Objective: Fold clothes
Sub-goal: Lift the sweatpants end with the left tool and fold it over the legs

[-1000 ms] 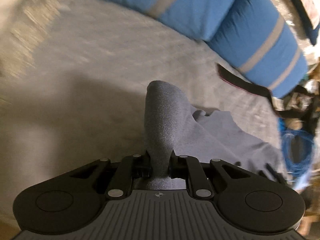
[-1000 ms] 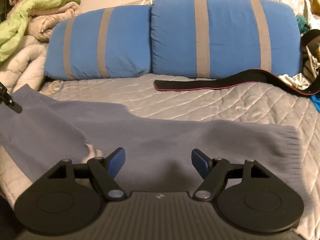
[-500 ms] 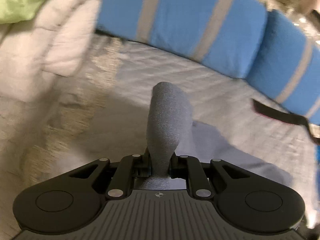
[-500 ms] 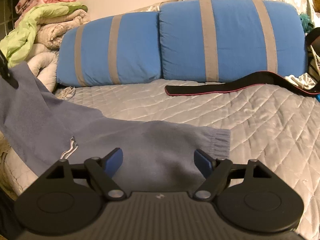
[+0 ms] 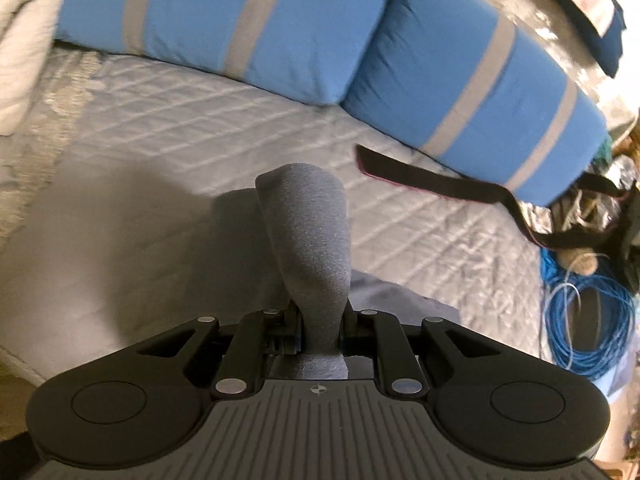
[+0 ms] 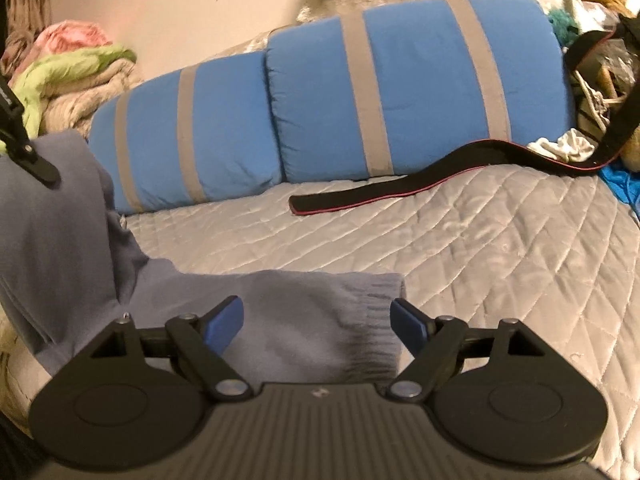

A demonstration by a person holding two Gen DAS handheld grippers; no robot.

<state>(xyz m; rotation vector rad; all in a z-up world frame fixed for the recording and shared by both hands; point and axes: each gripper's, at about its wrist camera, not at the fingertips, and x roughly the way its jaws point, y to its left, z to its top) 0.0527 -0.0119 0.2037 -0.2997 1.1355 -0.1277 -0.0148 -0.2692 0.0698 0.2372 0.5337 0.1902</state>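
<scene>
Grey fleece sweatpants (image 6: 280, 320) lie half-spread on the quilted bed (image 6: 480, 240), folding barely begun: the left gripper (image 5: 318, 320) pinches a bunched end clear of the quilt, while the right gripper (image 6: 318, 322) hovers with fingers spread wide, empty, over the ribbed cuff (image 6: 376, 320). A black belt (image 6: 400, 192) lies beyond, before two blue striped pillows (image 6: 400, 92); piled blankets (image 6: 72, 76) crowd the bed's far corner.

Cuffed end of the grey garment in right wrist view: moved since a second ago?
Yes. The grey garment has its cuffed end pulled leftward across the quilted bedspread; more quilt is bare right of it.
</scene>
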